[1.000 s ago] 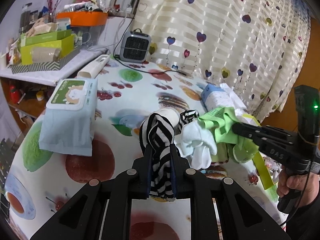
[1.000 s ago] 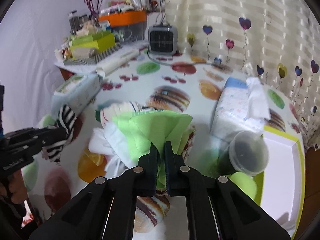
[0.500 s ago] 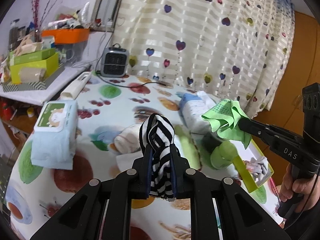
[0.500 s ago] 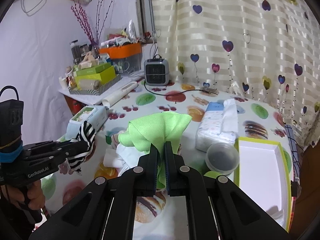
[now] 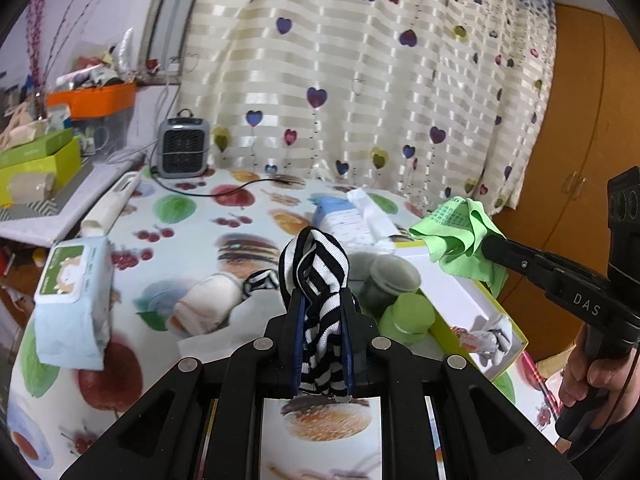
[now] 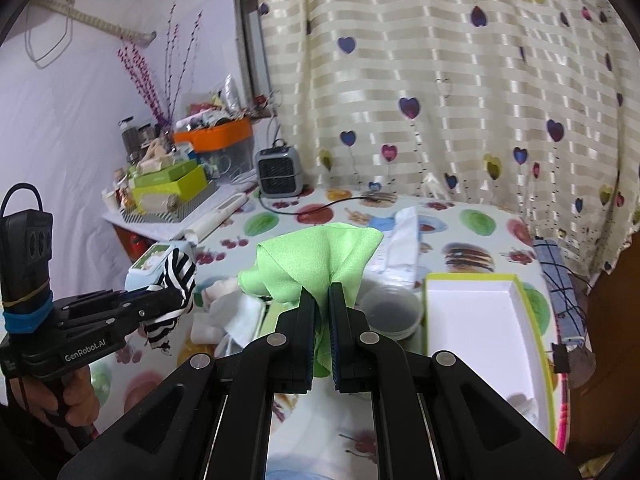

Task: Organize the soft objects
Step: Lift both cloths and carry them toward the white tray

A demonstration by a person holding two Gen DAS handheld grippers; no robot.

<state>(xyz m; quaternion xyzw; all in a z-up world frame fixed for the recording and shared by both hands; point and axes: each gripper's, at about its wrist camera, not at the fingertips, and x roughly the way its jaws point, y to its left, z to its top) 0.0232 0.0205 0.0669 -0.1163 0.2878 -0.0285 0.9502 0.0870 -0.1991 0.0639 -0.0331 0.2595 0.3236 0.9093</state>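
My left gripper [image 5: 322, 304] is shut on a black-and-white striped sock [image 5: 314, 270], held up above the fruit-print tablecloth. The same sock [image 6: 176, 280] shows at the left of the right wrist view. My right gripper [image 6: 322, 300] is shut on a bunched green cloth [image 6: 316, 258]; that green cloth [image 5: 460, 240] hangs over the open white box [image 5: 452, 296] with a green rim. A rolled cream sock [image 5: 208, 304] with a striped end lies on the table. White socks [image 6: 236, 316] lie in a small heap below the green cloth.
A wet-wipes pack [image 5: 74, 296] lies at the left, a tissue pack [image 5: 344, 220] further back, a grey heater [image 5: 182, 152] with its cord at the rear. A clear tub [image 6: 390, 312] and green lid [image 5: 408, 316] sit beside the box. A cluttered shelf [image 6: 168, 200] stands left.
Both grippers rose from the pile with their cloths and swung to the right. The green cloth now hangs over the white box, and the table looks farther below.
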